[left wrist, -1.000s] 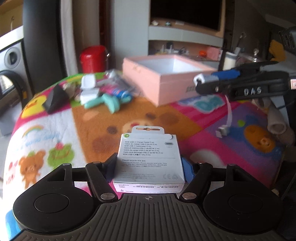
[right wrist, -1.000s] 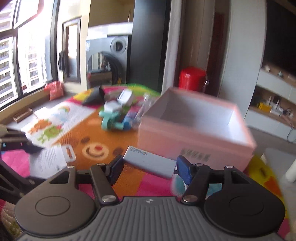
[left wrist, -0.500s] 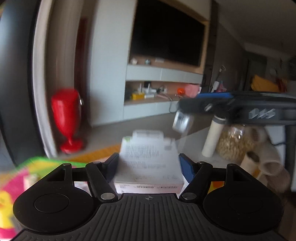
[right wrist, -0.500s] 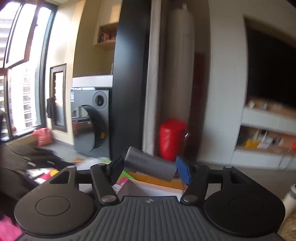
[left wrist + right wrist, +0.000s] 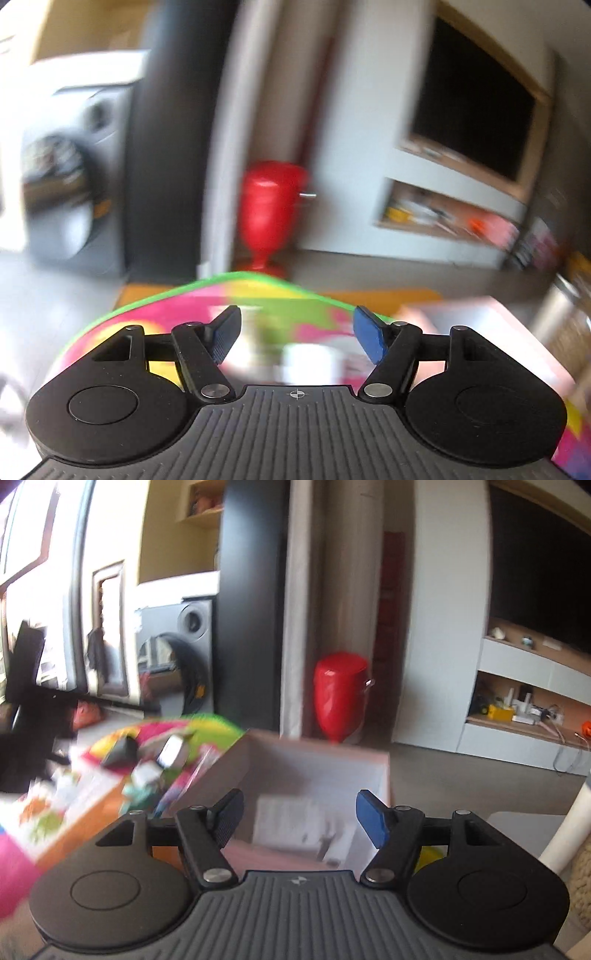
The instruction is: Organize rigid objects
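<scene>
My left gripper [image 5: 295,338] is open and empty above the far part of the colourful blanket [image 5: 177,314]; the view is blurred. The pink box [image 5: 491,332] lies to its right. My right gripper [image 5: 297,819] is open and empty above the pink box [image 5: 314,764]. Inside the box lie a white cable package [image 5: 288,819] and a pale item beside it [image 5: 340,838], both blurred. A pile of small objects [image 5: 155,764] lies on the blanket left of the box.
A red bin [image 5: 340,694] stands on the floor behind the table. A washing machine [image 5: 177,657] is at the back left, a TV shelf unit [image 5: 524,694] at the right. A white cylinder [image 5: 569,830] stands at the right edge.
Both grippers have opened and let go: the white package and the grey power bank have left the fingers. Both views have tilted back down toward the table and box.
</scene>
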Motion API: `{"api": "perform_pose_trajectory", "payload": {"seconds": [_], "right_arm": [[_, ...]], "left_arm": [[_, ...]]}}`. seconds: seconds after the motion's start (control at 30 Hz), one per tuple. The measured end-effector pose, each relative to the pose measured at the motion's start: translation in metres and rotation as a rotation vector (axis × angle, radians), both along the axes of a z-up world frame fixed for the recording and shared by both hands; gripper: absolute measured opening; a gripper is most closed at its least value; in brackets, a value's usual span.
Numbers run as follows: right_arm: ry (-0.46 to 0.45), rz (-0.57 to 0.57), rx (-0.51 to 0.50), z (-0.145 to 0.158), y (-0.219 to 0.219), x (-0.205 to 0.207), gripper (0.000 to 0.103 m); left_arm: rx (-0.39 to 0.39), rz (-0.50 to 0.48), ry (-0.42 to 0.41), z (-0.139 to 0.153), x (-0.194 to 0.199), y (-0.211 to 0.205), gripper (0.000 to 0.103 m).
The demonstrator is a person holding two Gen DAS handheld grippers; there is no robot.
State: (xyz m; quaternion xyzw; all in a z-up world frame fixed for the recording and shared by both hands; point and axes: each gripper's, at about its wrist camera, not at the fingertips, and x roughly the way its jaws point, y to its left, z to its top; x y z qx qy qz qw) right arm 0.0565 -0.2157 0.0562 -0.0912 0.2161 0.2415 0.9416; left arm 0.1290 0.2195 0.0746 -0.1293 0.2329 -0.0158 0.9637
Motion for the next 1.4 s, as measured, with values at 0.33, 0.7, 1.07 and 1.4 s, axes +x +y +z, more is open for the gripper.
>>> {"api": "perform_pose_trajectory", "payload": {"seconds": [0.33, 0.7, 1.07, 1.4], "right_arm": [[0.074, 0.141, -0.030, -0.015, 0.049, -0.021, 0.068], [0.148, 0.267, -0.041, 0.025, 0.162, 0.042, 0.068], [0.446, 0.106, -0.134, -0.017, 0.334, 0.190, 0.068], [0.564, 0.114, -0.193, -0.053, 0.337, 0.217, 0.043]], "left_arm": [[-0.257, -0.012, 0.144, -0.066, 0.024, 0.046, 0.071], [-0.098, -0.119, 0.126, -0.076, -0.053, -0.021, 0.071], [-0.215, 0.001, 0.040, -0.076, -0.057, 0.006, 0.068], [-0.357, 0.081, 0.070, -0.076, -0.074, 0.046, 0.054]]}}
